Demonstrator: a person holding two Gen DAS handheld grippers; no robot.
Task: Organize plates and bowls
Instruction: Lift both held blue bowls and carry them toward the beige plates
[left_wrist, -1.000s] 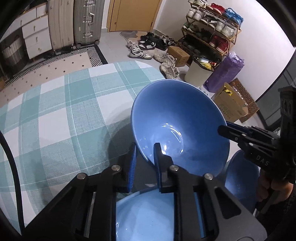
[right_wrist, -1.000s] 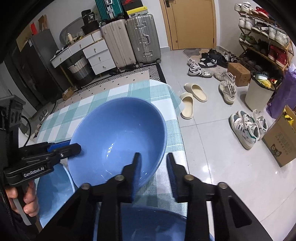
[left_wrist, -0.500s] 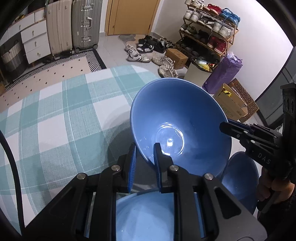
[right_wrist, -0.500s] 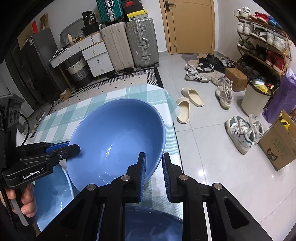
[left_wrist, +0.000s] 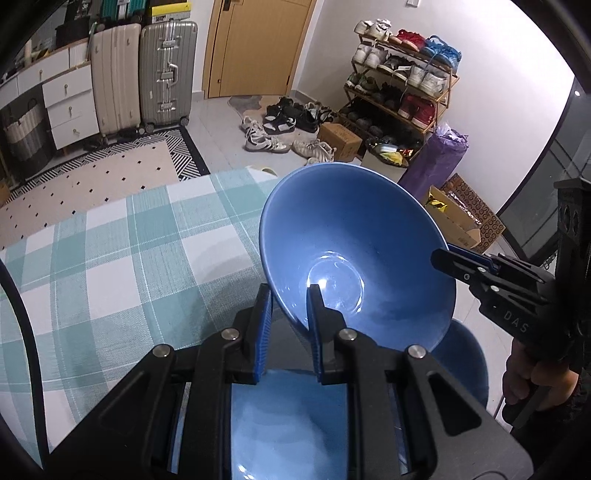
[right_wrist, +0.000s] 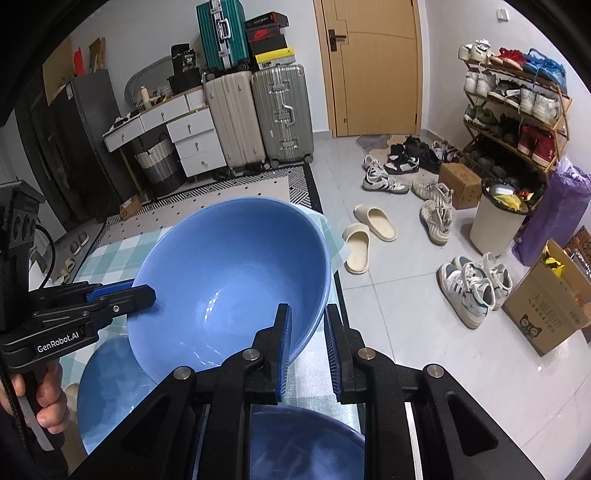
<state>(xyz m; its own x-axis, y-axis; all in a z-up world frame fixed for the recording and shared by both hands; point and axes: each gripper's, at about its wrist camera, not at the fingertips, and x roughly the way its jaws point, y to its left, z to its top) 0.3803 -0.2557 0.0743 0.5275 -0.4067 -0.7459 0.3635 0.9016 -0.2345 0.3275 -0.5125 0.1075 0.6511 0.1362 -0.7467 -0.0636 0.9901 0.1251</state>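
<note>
A large blue bowl (left_wrist: 354, 258) is held up above the checked table (left_wrist: 110, 258), tilted. My left gripper (left_wrist: 290, 302) is shut on its near-left rim. My right gripper (right_wrist: 308, 325) is shut on its right rim; the bowl fills the middle of the right wrist view (right_wrist: 232, 280). The right gripper also shows at the right of the left wrist view (left_wrist: 443, 258), and the left gripper at the left of the right wrist view (right_wrist: 147, 291). A pale blue plate (left_wrist: 288, 421) lies under the left gripper. A second blue bowl (right_wrist: 306, 443) sits under the right gripper.
The table's right edge drops to a tiled floor with slippers (right_wrist: 369, 229), shoes and a cardboard box (right_wrist: 546, 314). A shoe rack (left_wrist: 402, 96) stands at the far right wall. Suitcases (right_wrist: 258, 114) and drawers stand at the back.
The right gripper closed onto the bowl's rim. Both grippers have lifted the bowl upward; more of the room shows behind it.
</note>
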